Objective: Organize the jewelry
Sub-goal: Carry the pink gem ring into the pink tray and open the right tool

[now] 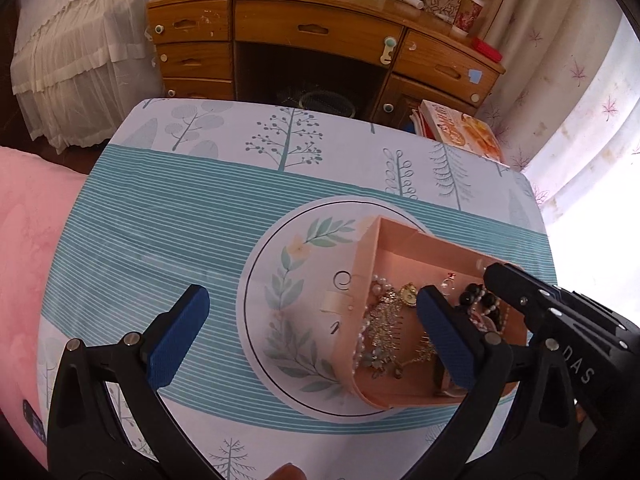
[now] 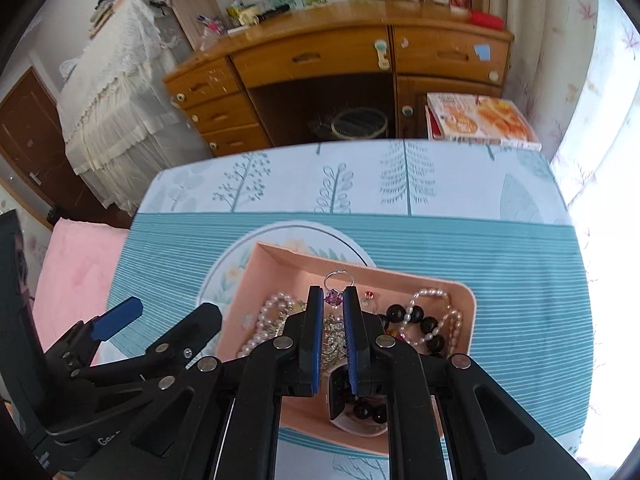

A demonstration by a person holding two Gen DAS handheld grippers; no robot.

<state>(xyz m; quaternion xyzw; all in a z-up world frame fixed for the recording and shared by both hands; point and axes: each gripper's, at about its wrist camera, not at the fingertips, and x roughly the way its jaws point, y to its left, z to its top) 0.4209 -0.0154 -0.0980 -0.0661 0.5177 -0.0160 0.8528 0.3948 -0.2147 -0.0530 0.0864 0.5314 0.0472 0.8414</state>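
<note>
"DAS" on right hand-held gripper over tray.

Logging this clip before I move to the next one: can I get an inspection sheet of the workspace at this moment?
Surface: table under a teal-striped cloth with printed trees and a round leaf motif.
Job's things: pink tray on the motif, holding a pearl strand, black beads, a silver ring and a gold comb piece, all heaped together.
Clutter: nothing seen on the cloth outside the tray.
Grippers: left gripper open wide, one finger over the tray; right gripper over the tray, jaws nearly closed with a narrow gap; whether it grips anything cannot be told.
Cables: nothing seen.
Surroundings: wooden desk, magazines, lace-covered furniture, curtain.
</note>
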